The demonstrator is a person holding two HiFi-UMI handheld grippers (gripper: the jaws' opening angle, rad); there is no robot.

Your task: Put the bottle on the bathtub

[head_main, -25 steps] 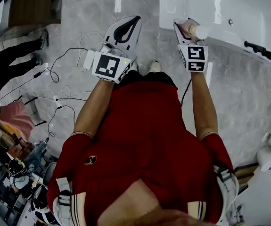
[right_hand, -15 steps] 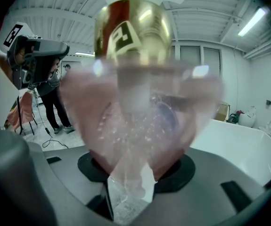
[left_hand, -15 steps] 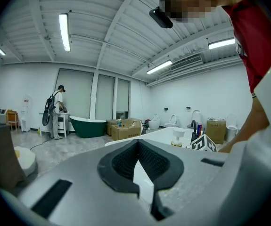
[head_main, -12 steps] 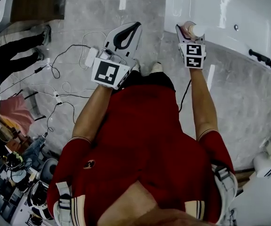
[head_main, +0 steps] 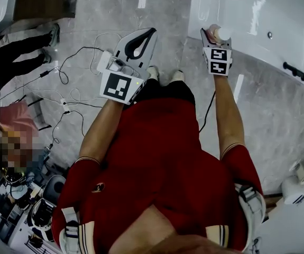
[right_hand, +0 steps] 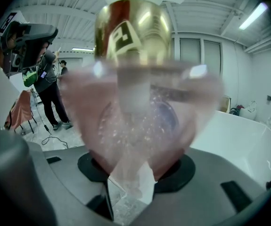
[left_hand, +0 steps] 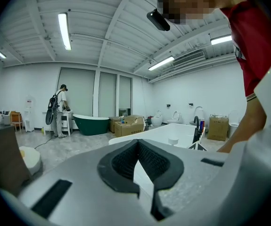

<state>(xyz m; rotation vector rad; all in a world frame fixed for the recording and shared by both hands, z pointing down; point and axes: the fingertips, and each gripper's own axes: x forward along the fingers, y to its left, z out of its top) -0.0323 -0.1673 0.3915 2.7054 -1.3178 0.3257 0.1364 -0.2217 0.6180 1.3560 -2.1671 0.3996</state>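
Lowered since the earlier frame by right gripper [head_main: 213,34], jaws clamped round its body: pink bottle [head_main: 220,34], cap uppermost, brought near bathtub [head_main: 247,15] rim just ahead for setting down; left gripper [head_main: 152,32] closed, empty.

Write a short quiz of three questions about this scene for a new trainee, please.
1. True or false: the right gripper holds the bottle between its jaws.
2. The left gripper is: A) shut and empty; B) shut on the bottle; C) wide open.
3. Which white fixture is the bottle next to in the head view?
Key: 1 true; 2 A; 3 the bathtub.
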